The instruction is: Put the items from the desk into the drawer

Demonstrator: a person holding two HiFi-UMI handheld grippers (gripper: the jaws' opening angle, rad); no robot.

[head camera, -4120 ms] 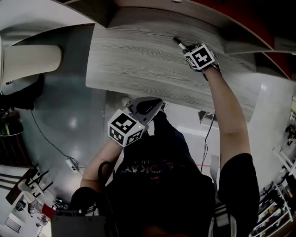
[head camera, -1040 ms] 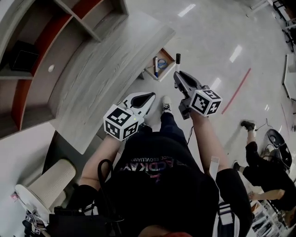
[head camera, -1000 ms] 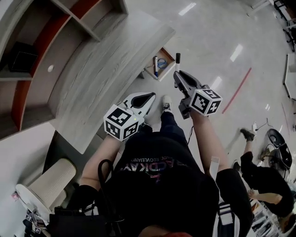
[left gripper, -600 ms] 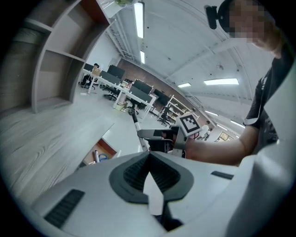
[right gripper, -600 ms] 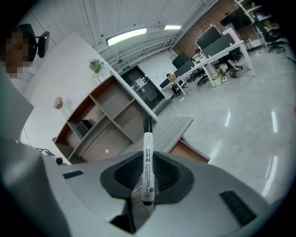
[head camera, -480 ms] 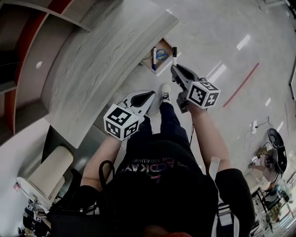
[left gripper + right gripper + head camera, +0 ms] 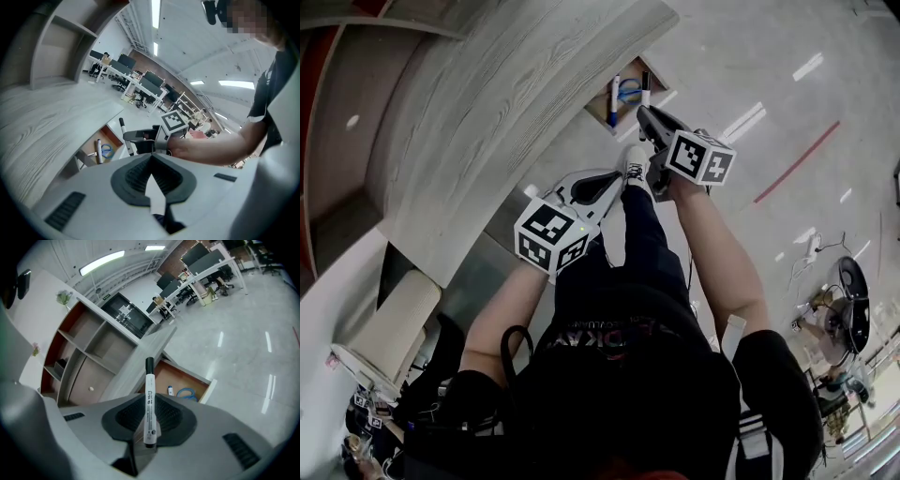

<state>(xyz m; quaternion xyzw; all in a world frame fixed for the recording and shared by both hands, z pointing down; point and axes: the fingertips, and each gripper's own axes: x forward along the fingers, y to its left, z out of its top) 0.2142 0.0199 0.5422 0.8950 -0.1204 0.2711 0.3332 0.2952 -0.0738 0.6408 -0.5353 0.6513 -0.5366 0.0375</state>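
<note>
Already scissors (image 7: 187, 393) and a pen (image 7: 170, 391) lie in the drawer (image 7: 165, 378); right gripper (image 7: 649, 122) jaws clamp a marker (image 7: 149, 401), left gripper (image 7: 151, 161) jaws sit closed, empty.

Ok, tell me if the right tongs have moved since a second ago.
Yes. In the head view the right tongs, shut on the marker, have come closer to the open drawer; the marker now overlaps it.
</note>
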